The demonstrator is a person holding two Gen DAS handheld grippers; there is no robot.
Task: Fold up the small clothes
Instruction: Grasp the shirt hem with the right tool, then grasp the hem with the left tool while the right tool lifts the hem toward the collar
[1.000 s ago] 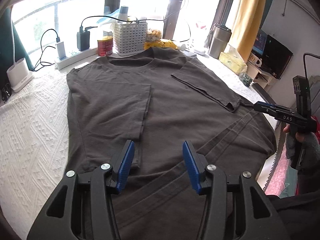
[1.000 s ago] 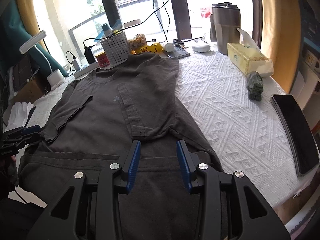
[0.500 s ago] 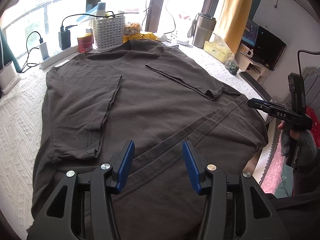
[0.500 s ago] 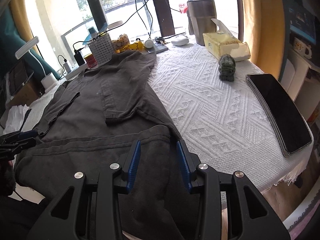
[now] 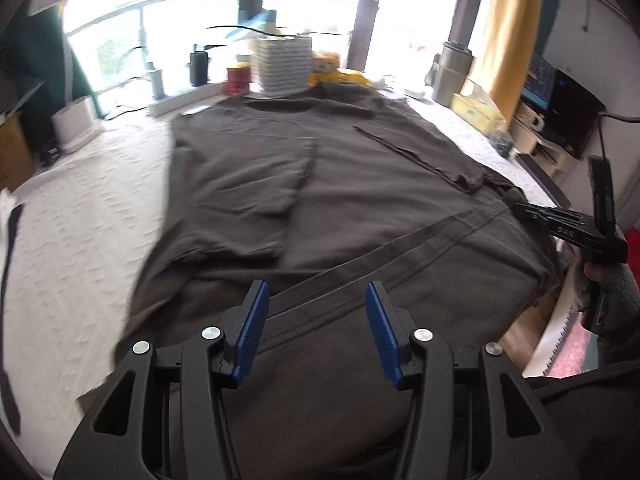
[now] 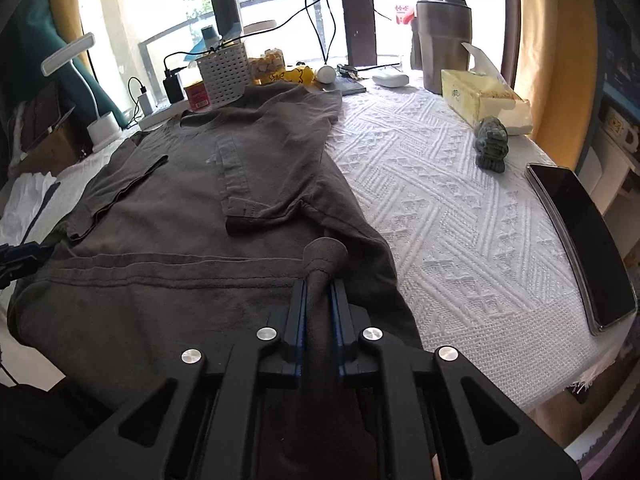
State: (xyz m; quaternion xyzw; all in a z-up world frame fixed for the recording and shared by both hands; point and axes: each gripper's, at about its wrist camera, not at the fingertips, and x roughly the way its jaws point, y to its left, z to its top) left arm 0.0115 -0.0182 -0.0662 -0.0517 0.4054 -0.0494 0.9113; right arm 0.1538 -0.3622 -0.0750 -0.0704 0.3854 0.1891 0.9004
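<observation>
In the left wrist view, the left hand-held gripper [image 5: 314,330] sits at 6 o'clock with its blue pads [image 5: 251,334] standing apart and nothing between them, poised over the near hem of the dark grey T-shirt [image 5: 360,208]. The T-shirt lies spread flat on the white textured table [image 5: 80,232], neck toward 12 o'clock, both sleeves folded in over the chest and the lower hem turned up in a slanting band across the middle. At 3 o'clock the right hand-held gripper [image 5: 524,211] reaches the shirt's right edge, held by a gloved hand [image 5: 612,292]. A white perforated basket [image 5: 285,65] and a red can [image 5: 238,80] stand at 12 o'clock beyond the collar; the picture is somewhat blurred. In the right wrist view, the right hand-held gripper [image 6: 319,280] at 6 o'clock has just been closing and is clamped on a bunched fold of the T-shirt [image 6: 192,184], the cloth rising as a rounded knob beyond its tips. The rest of the garment stretches from 6 toward 11 o'clock on the table [image 6: 440,216]. The left hand-held gripper [image 6: 22,256] shows at 9 o'clock at the shirt's far corner. At 3 o'clock lies a dark phone [image 6: 580,248], at 2 o'clock a small green figurine [image 6: 491,142] beside a tissue box [image 6: 480,100], and at 1 o'clock a steel tumbler [image 6: 442,40].
</observation>
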